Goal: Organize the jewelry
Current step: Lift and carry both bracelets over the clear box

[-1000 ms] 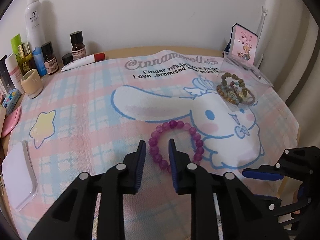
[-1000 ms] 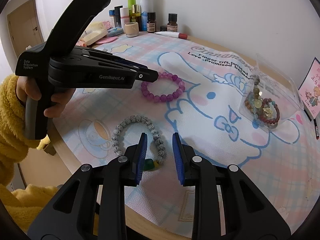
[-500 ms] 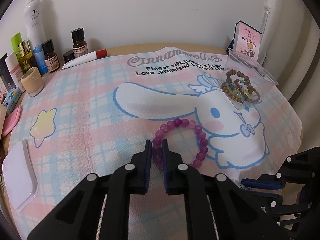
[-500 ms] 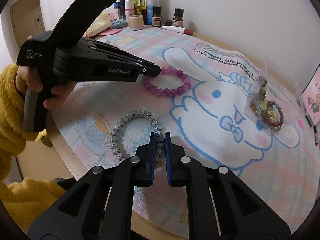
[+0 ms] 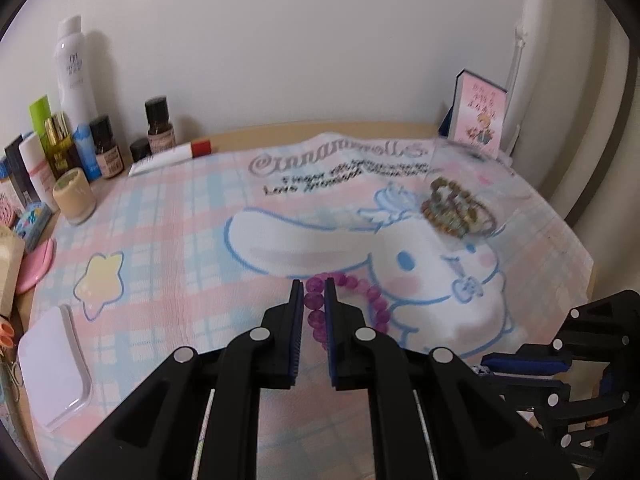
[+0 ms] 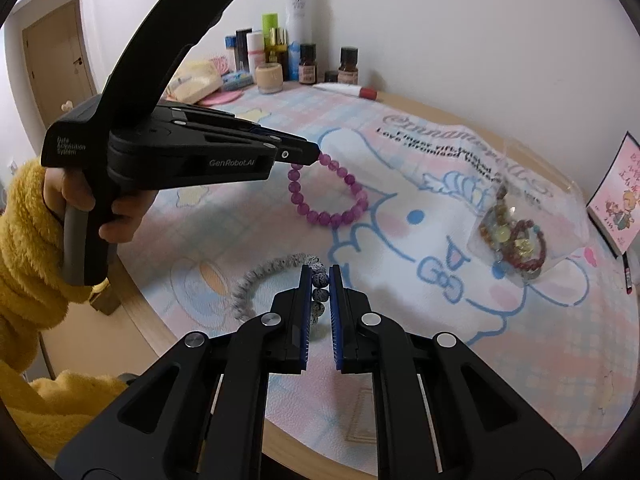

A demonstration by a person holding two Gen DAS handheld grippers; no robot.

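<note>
Cartoon-print cloth (image 6: pixel 400 360) covers table; clear box (image 6: pixel 528 216) of bracelets far right. Left gripper (image 5: pixel 312 300) clamps purple bracelet (image 6: pixel 332 192), lifted; right gripper (image 6: pixel 320 284) pinches grey bracelet (image 6: pixel 276 272). Risk: round beads slipping out, elastic snagging.

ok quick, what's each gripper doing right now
left gripper: shut on the purple bead bracelet, lifted off the cloth.
right gripper: shut on the grey speckled bead bracelet.

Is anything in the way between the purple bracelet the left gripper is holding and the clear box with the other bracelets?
Nothing visible. Between the purple bracelet, pinched in the left gripper, and the clear box lies only bare towel.
</note>
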